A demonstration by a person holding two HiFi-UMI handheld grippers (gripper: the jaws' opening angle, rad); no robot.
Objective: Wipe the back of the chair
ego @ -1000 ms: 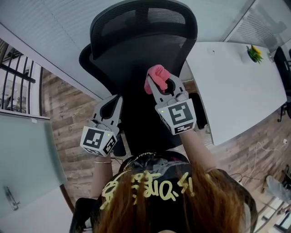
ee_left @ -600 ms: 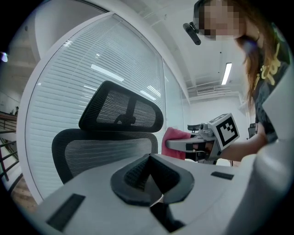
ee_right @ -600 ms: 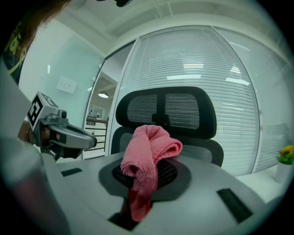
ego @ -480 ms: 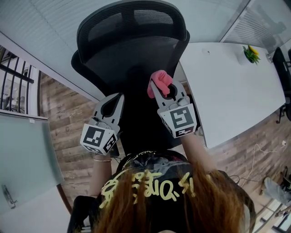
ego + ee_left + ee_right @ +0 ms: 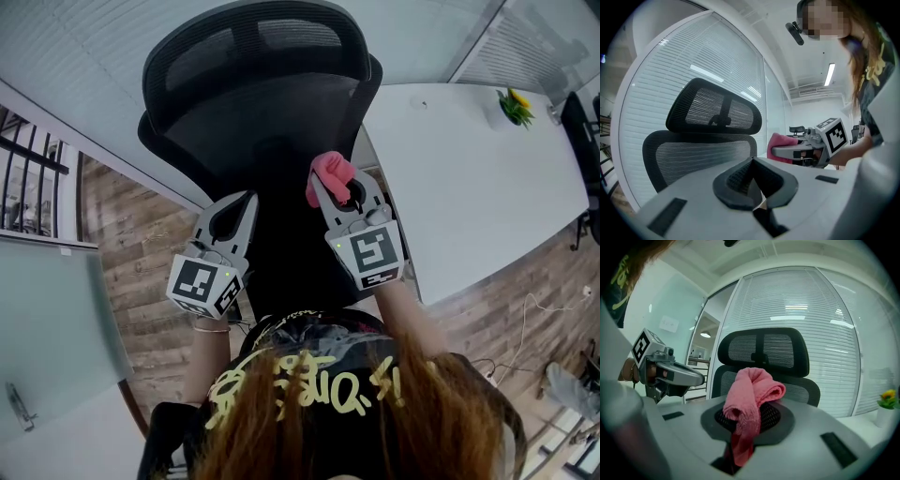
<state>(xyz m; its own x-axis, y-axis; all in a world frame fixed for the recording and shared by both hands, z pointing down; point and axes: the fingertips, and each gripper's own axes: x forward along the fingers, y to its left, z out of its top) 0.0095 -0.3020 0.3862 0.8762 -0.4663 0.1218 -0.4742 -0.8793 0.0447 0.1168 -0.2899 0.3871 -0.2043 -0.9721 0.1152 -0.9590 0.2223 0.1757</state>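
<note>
The chair back [image 5: 253, 141], black mesh under a separate headrest [image 5: 253, 37], faces me upright. The pink cloth [image 5: 750, 394] is just in front of it, toward its right side, and looks short of the mesh. My right gripper [image 5: 336, 190] is clamped on the cloth's lower end, and the rest bunches loosely over the jaw tips. That is the weak point as I judge it: pressed and dragged across mesh, so narrow a bite could let the cloth snag and pull free, or bare jaw tips could scrape the chair instead. A hard push might also swing the chair away, since nothing braces it. My left gripper [image 5: 242, 204] hangs lower, at the chair's left side, with its jaws together on nothing. Both forearms reach forward side by side, grippers pointing at the chair. A white table [image 5: 469, 169] stands to the chair's right
</note>
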